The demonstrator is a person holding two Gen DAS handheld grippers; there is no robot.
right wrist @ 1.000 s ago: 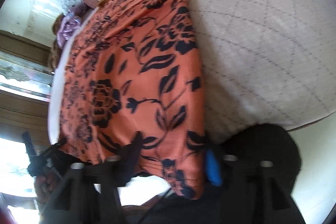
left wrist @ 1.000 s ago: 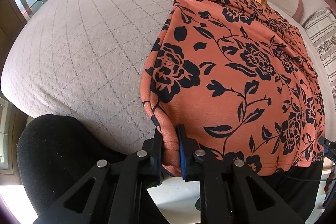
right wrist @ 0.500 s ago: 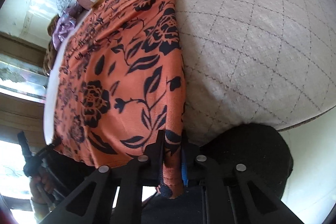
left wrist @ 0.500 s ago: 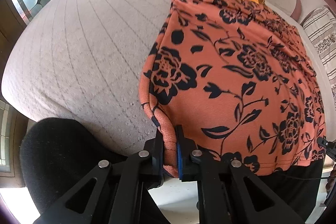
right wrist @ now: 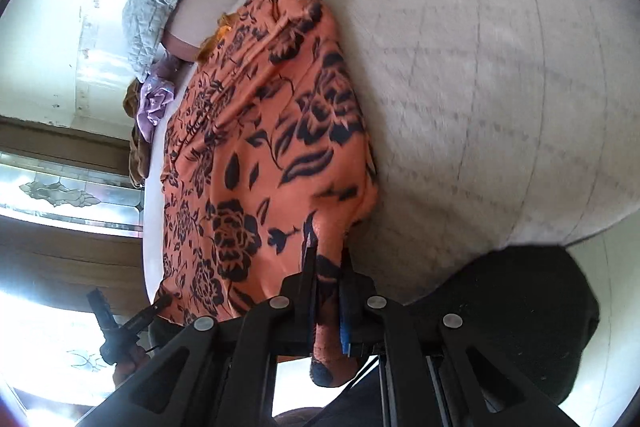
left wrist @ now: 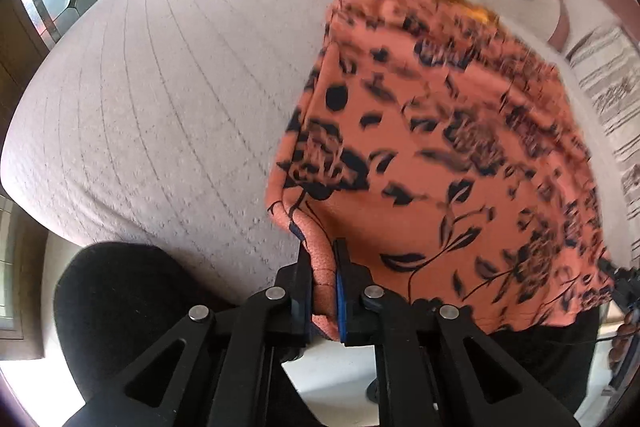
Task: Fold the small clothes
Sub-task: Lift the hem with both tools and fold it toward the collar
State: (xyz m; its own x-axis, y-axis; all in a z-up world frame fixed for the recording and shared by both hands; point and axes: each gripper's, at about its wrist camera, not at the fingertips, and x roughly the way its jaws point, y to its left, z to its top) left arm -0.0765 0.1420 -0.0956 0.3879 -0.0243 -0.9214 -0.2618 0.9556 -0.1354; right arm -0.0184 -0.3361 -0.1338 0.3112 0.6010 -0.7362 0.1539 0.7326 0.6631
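On bed (left wrist: pixel 160 107), gripper-pinched floral garment (left wrist: pixel 440 167)

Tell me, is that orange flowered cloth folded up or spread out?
Mostly spread out: the orange flowered cloth lies flat along the bed, its near corners pinched in each hand-held gripper. Layers cannot be told.

1. Left wrist cam sits right behind its fingers, angled steeply down at the bed (left wrist: pixel 140 107), close up.
2. Right wrist cam does likewise, rolled sideways.
3. Both share the orange floral garment (left wrist: pixel 440 147) (right wrist: pixel 260 147).
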